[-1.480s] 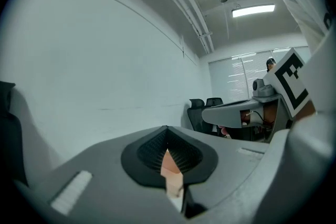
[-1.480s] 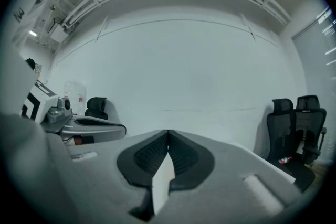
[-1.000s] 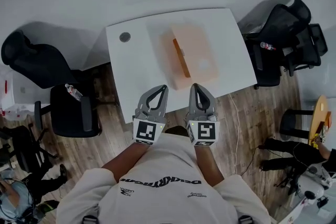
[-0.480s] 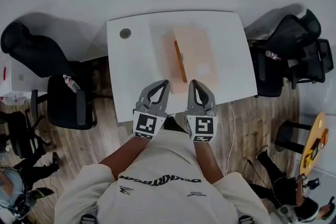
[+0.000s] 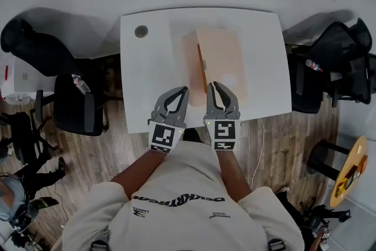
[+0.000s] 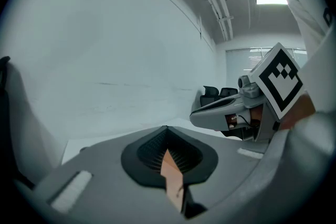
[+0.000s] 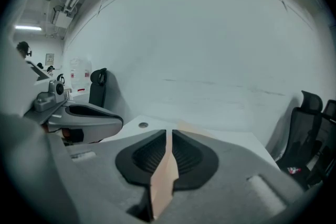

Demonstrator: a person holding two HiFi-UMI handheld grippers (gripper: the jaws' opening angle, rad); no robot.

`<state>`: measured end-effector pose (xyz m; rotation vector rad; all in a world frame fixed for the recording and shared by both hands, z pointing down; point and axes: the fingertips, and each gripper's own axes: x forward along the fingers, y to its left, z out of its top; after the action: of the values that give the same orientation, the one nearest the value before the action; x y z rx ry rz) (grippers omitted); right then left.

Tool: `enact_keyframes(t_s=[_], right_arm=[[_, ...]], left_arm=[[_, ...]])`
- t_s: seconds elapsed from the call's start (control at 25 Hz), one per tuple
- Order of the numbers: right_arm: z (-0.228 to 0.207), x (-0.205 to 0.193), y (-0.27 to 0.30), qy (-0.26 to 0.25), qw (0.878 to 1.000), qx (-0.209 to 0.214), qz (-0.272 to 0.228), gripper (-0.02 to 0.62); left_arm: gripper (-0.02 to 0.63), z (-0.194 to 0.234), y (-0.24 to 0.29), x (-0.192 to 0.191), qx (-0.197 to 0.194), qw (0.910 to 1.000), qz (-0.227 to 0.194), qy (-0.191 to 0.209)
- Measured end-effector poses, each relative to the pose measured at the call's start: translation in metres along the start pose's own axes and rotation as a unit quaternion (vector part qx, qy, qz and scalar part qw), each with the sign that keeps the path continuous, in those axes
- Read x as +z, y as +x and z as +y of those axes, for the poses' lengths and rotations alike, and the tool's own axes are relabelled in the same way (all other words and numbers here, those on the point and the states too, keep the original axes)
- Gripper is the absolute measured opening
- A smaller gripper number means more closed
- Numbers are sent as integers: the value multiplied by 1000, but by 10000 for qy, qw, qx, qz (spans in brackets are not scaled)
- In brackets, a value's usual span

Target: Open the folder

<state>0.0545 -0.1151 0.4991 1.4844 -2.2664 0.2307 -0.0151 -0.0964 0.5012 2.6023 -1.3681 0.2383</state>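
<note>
— Where do we see our folder (image 5: 220, 62)?
— Flat, pale-orange, rectangular, on the smooth white counter (image 5: 153, 67), at twelve o'clock from our right gripper (image 5: 216, 86).
— Our jaws?
— On our left gripper (image 5: 182, 91) the ribbed black jaws meet at their tips. The right's are opening, with nothing between them.

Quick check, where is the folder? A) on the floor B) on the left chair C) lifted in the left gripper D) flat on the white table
D: in the head view the folder lies flat on the table, right of its middle.
</note>
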Motion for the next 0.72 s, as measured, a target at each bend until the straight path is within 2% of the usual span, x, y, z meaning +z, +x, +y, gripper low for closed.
enact_keyframes(t_s=[0.44, 0.72], right_arm=[[0, -19, 32, -183, 9980, 253, 550, 81], [2, -39, 51, -337, 9929, 382, 1077, 106]], left_arm=[[0, 3, 15, -21, 110, 9996, 225, -96], [-1, 3, 21, -29, 142, 9993, 310, -140]])
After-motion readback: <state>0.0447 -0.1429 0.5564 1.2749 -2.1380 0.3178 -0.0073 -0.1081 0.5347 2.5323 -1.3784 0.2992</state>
